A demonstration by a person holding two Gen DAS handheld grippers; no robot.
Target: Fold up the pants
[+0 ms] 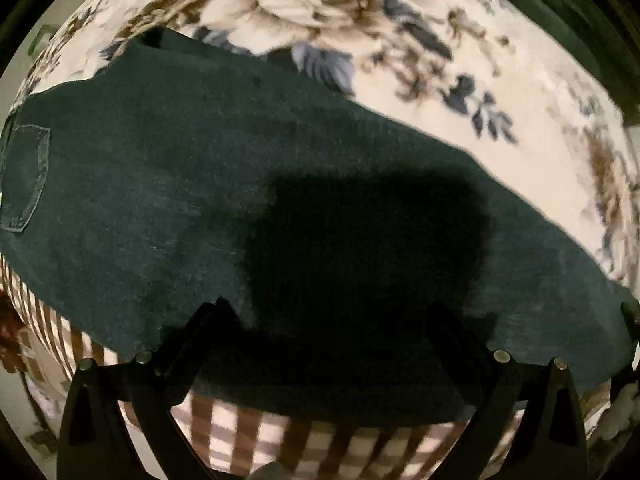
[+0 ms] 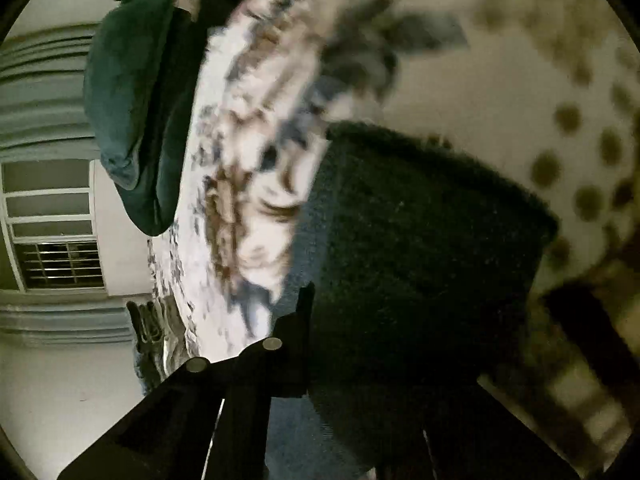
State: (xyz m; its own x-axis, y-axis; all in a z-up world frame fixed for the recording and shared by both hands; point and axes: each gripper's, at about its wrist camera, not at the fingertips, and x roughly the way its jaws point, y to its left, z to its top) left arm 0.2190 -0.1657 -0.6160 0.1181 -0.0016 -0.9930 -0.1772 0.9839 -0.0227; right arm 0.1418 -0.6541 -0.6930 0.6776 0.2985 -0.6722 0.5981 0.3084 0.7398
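From the left wrist view I found the pants (image 1: 200, 184), dark green, lying spread across the flowered bedcover (image 1: 460, 92). They ran from the left edge of the view, where a stitched back pocket (image 1: 24, 176) showed, to the lower right. Their near edge lay over a brown-and-white checked cloth (image 1: 304, 444) at the bottom of the view. My left gripper (image 1: 324, 320) pointed down over the fabric with its fingers (image 1: 200, 336) standing well apart. A heavy shadow covered the tips, so I could not tell whether they touched the cloth. Nothing was pinched between them that I could make out.

From the right wrist view, which was blurred, I found my right gripper (image 2: 320, 344) drawn together, with the dark fabric filling the space right in front of its left finger (image 2: 298, 336). The right finger was hidden behind the cloth. I judged it clamped on an end of the pants (image 2: 420, 240), which stood raised above the bedcover (image 2: 256, 152). A spotted fabric (image 2: 560, 92) filled the upper right of that view. A dark green bundle (image 2: 128, 112) lay at the far edge of the bed. A window (image 2: 52, 224) with curtains (image 2: 40, 92) stood at the left.
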